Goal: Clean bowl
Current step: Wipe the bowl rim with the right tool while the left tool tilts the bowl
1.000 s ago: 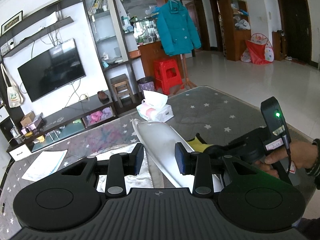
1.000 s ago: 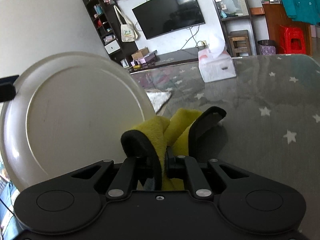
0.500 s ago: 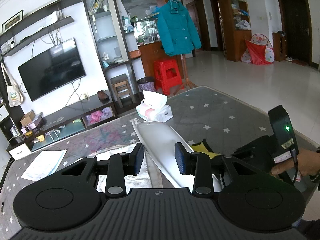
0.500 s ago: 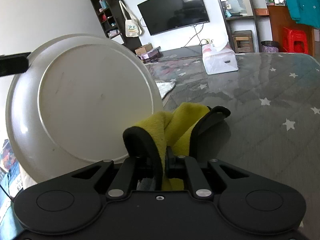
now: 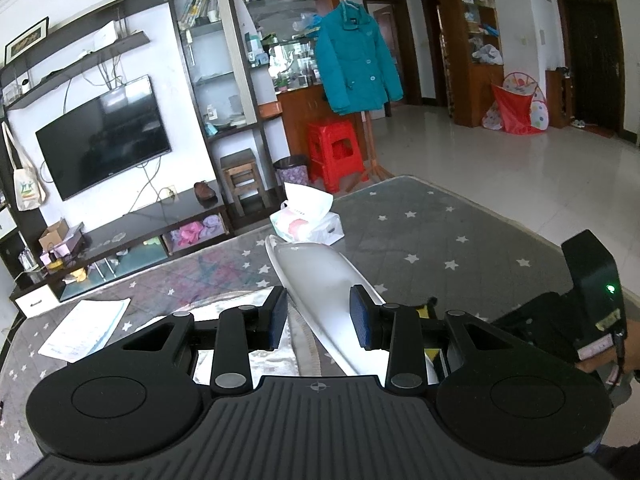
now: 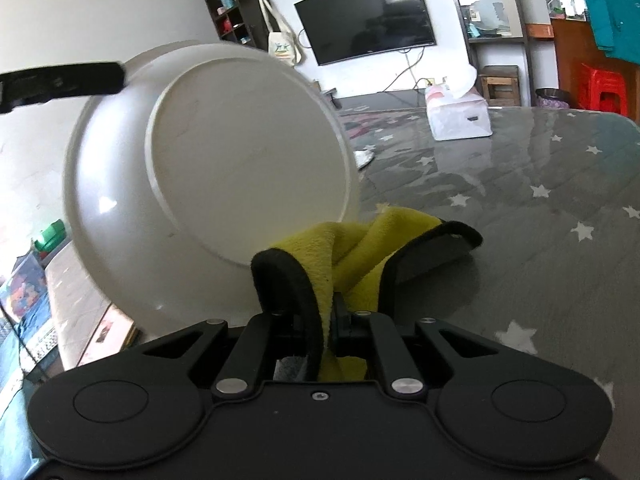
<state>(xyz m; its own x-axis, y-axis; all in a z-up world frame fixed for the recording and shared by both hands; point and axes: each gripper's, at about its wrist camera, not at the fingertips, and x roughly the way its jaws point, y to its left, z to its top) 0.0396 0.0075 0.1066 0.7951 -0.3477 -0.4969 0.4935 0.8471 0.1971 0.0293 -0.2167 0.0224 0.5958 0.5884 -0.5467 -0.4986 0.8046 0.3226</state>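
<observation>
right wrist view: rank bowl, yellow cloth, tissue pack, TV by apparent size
1. bowl, by far the largest, but it is closest to the camera.
2. yellow cloth, also close.
3/4. TV and tissue pack look too alike to rank; both are far off.

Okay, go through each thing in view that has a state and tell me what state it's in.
Bowl: lifted, tipped on edge, underside toward the right wrist camera.
Left gripper: shut on the bowl's rim.
Right gripper: shut on the yellow cloth.
Tissue box: open, one tissue sticking up.
TV: off.
</observation>
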